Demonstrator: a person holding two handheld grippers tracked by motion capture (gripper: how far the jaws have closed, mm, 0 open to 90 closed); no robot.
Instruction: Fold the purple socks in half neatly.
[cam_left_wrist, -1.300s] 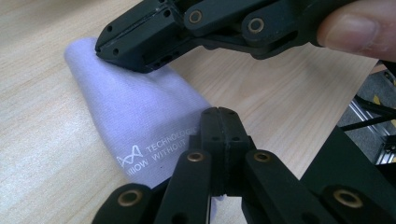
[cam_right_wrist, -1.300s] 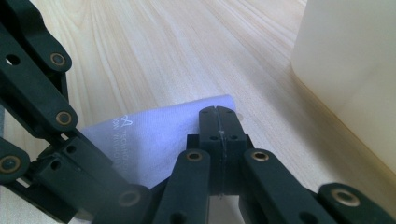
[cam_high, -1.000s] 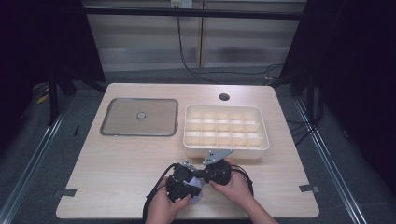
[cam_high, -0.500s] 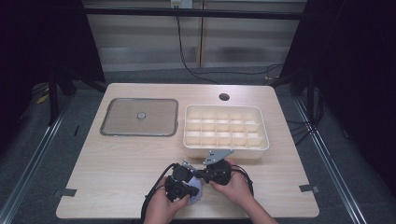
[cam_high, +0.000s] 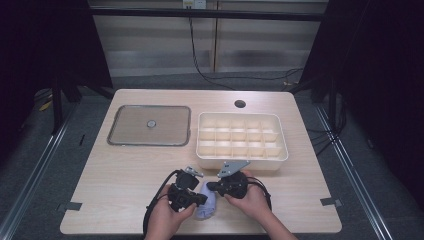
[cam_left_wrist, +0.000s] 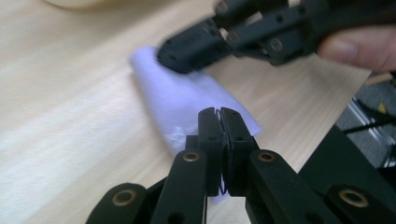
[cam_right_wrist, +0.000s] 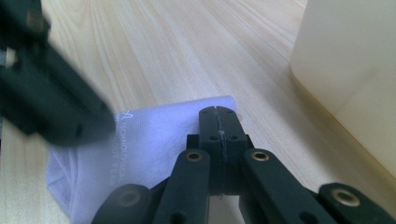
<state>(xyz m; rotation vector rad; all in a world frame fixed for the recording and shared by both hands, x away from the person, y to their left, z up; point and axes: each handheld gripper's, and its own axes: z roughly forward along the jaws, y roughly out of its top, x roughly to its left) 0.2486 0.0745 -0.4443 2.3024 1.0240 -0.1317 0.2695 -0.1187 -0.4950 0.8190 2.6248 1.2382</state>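
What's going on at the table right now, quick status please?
Left gripper and right gripper: jaws shut, over the white cloth. Cloth folded flat on table. Compartment tray nearby, not in the way.

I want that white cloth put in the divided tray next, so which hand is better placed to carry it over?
Probably the right. The right gripper sits on the side of the white cloth nearer the divided tray, shut at the cloth's edge. The left gripper lies on the far side from the tray.

Pretty tight up front: the divided tray (cam_high: 242, 161) sits right at 12 o'clock of the hands, flat lid (cam_high: 149, 125) off at 11. Bare worktop (cam_high: 110, 185) toward 9 and 3, easy passing there.
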